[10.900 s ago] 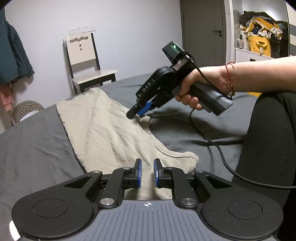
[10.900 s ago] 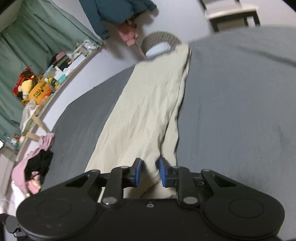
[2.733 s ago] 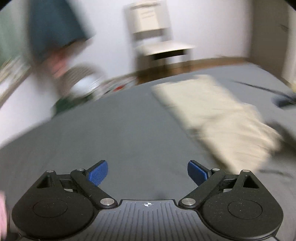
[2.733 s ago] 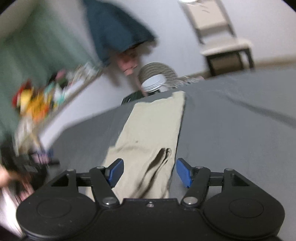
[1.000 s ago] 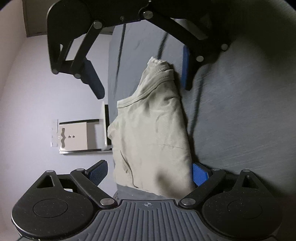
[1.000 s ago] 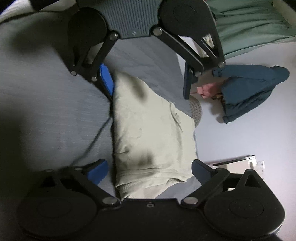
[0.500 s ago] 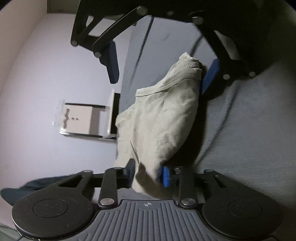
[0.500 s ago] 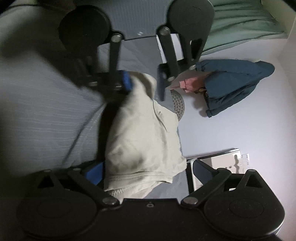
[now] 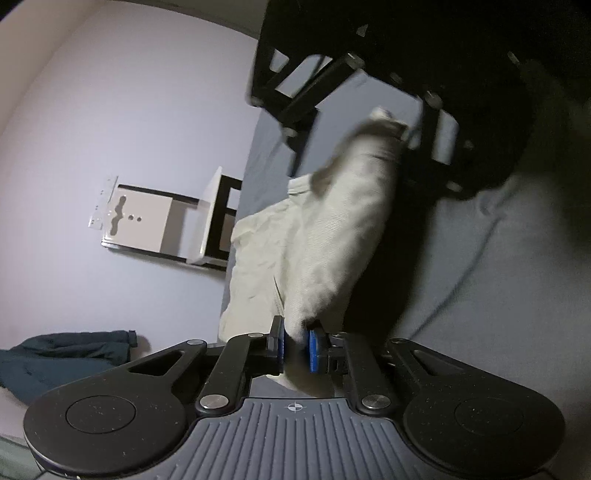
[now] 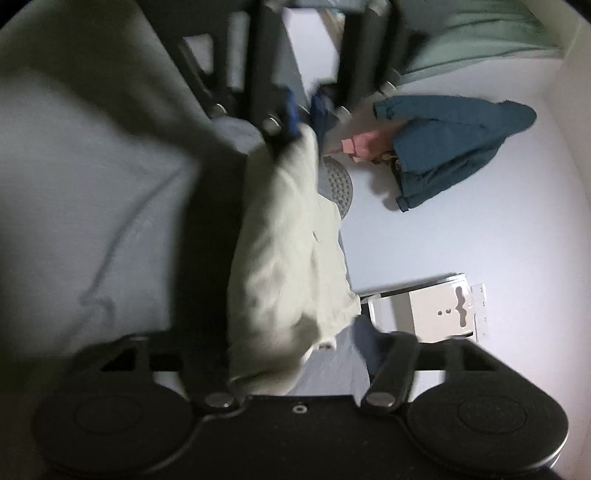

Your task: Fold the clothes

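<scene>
A beige folded garment (image 9: 325, 229) hangs stretched between my two grippers, which face each other above the grey bed (image 9: 480, 295). My left gripper (image 9: 295, 343) is shut on one end of it, the blue pads (image 9: 314, 350) pinching the cloth. From the right wrist view the garment (image 10: 284, 266) runs up to that left gripper (image 10: 304, 114). My right gripper (image 10: 295, 343) straddles the other end, its jaws partly drawn in but still apart, with the cloth hiding the fingertips. In the left wrist view the right gripper (image 9: 362, 129) is a blurred dark shape around that far end.
The grey bed (image 10: 92, 203) lies under both grippers. A white chair (image 9: 147, 229) stands by the wall. A dark blue jacket (image 10: 450, 140) hangs there with a pink item (image 10: 364, 146) and a round woven basket (image 10: 338, 184) nearby. Green curtain (image 10: 480, 29) at the edge.
My left gripper closed on the garment's end half a second ago and still holds it. The right jaws have narrowed around the other end. The garment has risen off the bed.
</scene>
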`<state>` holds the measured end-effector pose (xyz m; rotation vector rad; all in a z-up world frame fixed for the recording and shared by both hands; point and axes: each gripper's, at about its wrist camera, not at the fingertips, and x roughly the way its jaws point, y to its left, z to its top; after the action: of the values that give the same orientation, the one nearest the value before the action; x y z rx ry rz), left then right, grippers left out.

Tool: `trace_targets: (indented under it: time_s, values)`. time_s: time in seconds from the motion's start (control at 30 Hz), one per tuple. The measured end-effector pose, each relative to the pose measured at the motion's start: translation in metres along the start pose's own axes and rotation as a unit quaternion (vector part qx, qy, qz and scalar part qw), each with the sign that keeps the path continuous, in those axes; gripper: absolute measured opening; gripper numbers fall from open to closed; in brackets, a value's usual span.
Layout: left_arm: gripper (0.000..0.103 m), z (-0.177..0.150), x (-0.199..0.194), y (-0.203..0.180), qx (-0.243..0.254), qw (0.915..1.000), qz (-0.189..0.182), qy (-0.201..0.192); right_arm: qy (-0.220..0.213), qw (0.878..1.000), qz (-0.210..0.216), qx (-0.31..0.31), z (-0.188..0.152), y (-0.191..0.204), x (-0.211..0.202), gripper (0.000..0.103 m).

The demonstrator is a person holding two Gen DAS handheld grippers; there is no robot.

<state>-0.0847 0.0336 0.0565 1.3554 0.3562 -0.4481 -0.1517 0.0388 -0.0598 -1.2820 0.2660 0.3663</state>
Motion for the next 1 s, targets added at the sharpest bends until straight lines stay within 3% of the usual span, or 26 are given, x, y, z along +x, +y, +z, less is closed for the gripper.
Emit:
trace_targets:
  time_s: [0.03, 0.23, 0.37, 0.43, 0.57, 0.73, 0.77, 0.9, 1.0]
  values:
    - [0.013, -0.002, 0.001, -0.001, 0.005, 1.0000, -0.007, 0.000, -0.009, 0.999, 0.019, 0.024, -0.002, -0.007, -0.002, 0.021]
    - [0.008, -0.013, -0.015, -0.006, 0.029, 0.9985, -0.042, -0.019, -0.049, 0.994, 0.091, 0.040, -0.007, -0.025, -0.027, 0.015]
    - [0.008, -0.018, -0.047, -0.002, 0.025, 0.9958, -0.072, -0.049, -0.066, 0.988, 0.141, 0.005, -0.005, -0.032, -0.057, 0.015]
    - [0.008, -0.021, -0.069, 0.002, 0.018, 0.9923, -0.106, -0.062, -0.071, 0.982, 0.175, -0.028, 0.000, -0.031, -0.077, 0.015]
    - [0.008, -0.026, -0.116, 0.007, -0.002, 0.9806, -0.181, -0.076, -0.076, 0.963, 0.254, -0.048, 0.008, -0.028, -0.109, 0.015]
    - [0.008, -0.022, -0.162, 0.011, -0.008, 0.9520, -0.291, -0.094, -0.107, 0.934, 0.340, -0.041, 0.011, -0.029, -0.144, 0.015]
    - [0.008, -0.021, -0.163, 0.013, -0.008, 0.9473, -0.306, -0.094, -0.113, 0.927, 0.357, -0.040, 0.012, -0.029, -0.150, 0.015]
    - [0.008, -0.028, -0.142, 0.028, -0.025, 0.9429, -0.322, -0.080, -0.136, 0.897, 0.419, -0.031, 0.014, -0.031, -0.176, 0.016]
    - [0.008, -0.029, -0.116, 0.051, -0.054, 0.9418, -0.324, -0.073, -0.129, 0.911, 0.390, 0.033, 0.006, -0.053, -0.160, 0.016]
